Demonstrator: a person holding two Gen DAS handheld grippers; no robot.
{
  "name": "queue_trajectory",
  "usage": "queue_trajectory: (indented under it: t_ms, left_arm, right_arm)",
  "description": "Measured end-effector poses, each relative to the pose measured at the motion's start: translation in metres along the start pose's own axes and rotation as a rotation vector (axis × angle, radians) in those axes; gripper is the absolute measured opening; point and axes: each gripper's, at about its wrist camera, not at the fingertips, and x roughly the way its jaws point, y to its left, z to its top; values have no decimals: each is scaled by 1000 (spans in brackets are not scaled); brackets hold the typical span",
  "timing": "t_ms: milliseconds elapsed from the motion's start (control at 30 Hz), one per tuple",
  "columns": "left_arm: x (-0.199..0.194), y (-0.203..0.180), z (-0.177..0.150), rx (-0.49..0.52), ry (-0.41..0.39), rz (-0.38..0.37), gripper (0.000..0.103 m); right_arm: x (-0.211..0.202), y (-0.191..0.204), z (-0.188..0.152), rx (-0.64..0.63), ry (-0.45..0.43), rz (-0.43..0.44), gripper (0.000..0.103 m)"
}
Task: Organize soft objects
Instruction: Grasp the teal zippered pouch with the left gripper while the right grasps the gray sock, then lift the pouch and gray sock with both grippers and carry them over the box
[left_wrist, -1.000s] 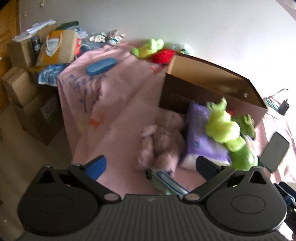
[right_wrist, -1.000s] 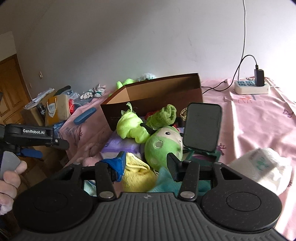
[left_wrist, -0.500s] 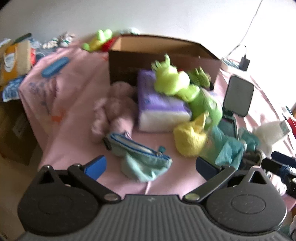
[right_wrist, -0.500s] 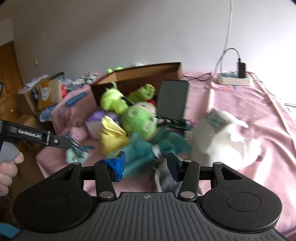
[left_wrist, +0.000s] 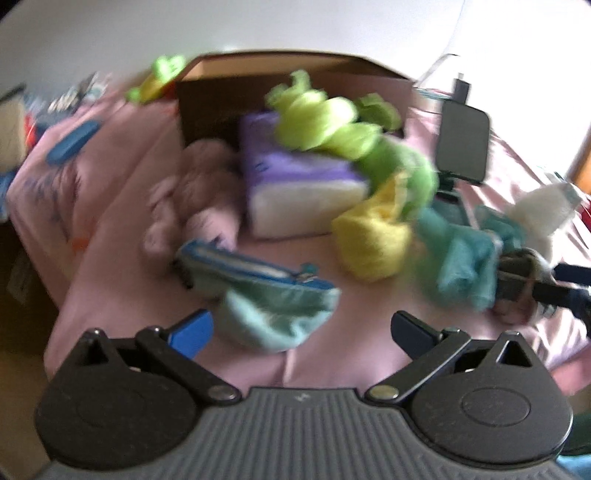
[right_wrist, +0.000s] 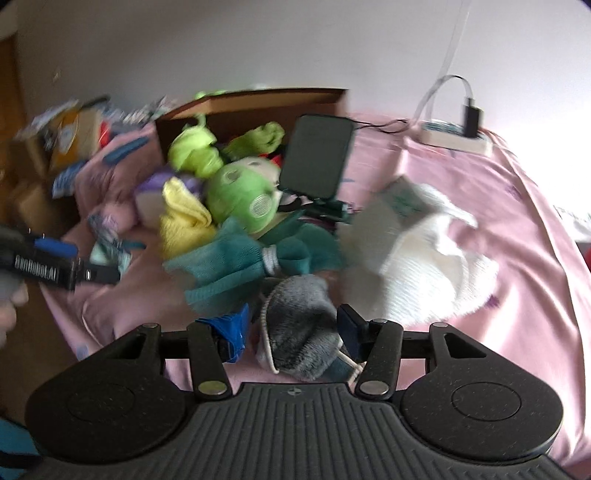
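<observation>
Soft things lie in a heap on the pink bedsheet (left_wrist: 122, 258). In the blurred left wrist view, my left gripper (left_wrist: 301, 328) is open just short of a light teal zip pouch (left_wrist: 273, 295). Behind it lie a pink plush (left_wrist: 192, 192), a purple and white cushion (left_wrist: 303, 184), a green plush (left_wrist: 351, 133), a yellow cloth (left_wrist: 373, 236) and a teal cloth (left_wrist: 461, 254). My right gripper (right_wrist: 290, 328) is open, with a grey fuzzy sock (right_wrist: 299, 321) lying between its fingers. The teal cloth (right_wrist: 229, 266) and a white cloth (right_wrist: 424, 266) lie just beyond.
An open cardboard box (right_wrist: 258, 107) stands behind the heap. A dark phone on a stand (right_wrist: 317, 158) rises in the middle of it. A power strip with a charger (right_wrist: 458, 136) sits at the back right. Boxes and bags (right_wrist: 66, 133) crowd the left bedside.
The left view has swung right and closer, so the teal pouch now sits near its fingers. My right gripper has drawn back and down from the green plush to the grey sock.
</observation>
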Motion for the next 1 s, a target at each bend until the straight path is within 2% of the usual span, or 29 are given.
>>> queue_trajectory:
  t_ms: [133,333,467,533,567,600,700,800,933,1000]
  left_arm:
    - [11,15,0,-82,2,-12,103]
    - [36,10,3,-65,27,55,102]
    - [36,1,2,-34,7,63,71]
    - [34,0,1,-23,2,62,65]
    - [33,-1,1,-17,-1,64,58]
    - [32,-1,1,-15,-4,70,47]
    - [29,-2,0,-17,-7,72,32]
    - [21,-1,-3,-21,-16,53,26]
    - [5,-6,-9,9,-43,17,24]
    - [-4,-10,-11,35,-65,14,24]
  right_arm:
    - [12,-1,-1,-31,13,-23,41]
    - [9,-2,-4,-37,10,-11,44]
    - [6,-2,-7,-47,13,-6,44]
    - [10,-4,-7,-40,8,-4,44]
    - [13,-5,-6,-35,12,2,45]
    - [16,-6,-5,-27,16,11,46]
    - [22,-4,-7,-28,27,24,50]
    - [23,-9,-8,26,27,35,47]
    - [16,-25,-9,141,36,78,40]
    - [9,-32,-9,173,42,72,39]
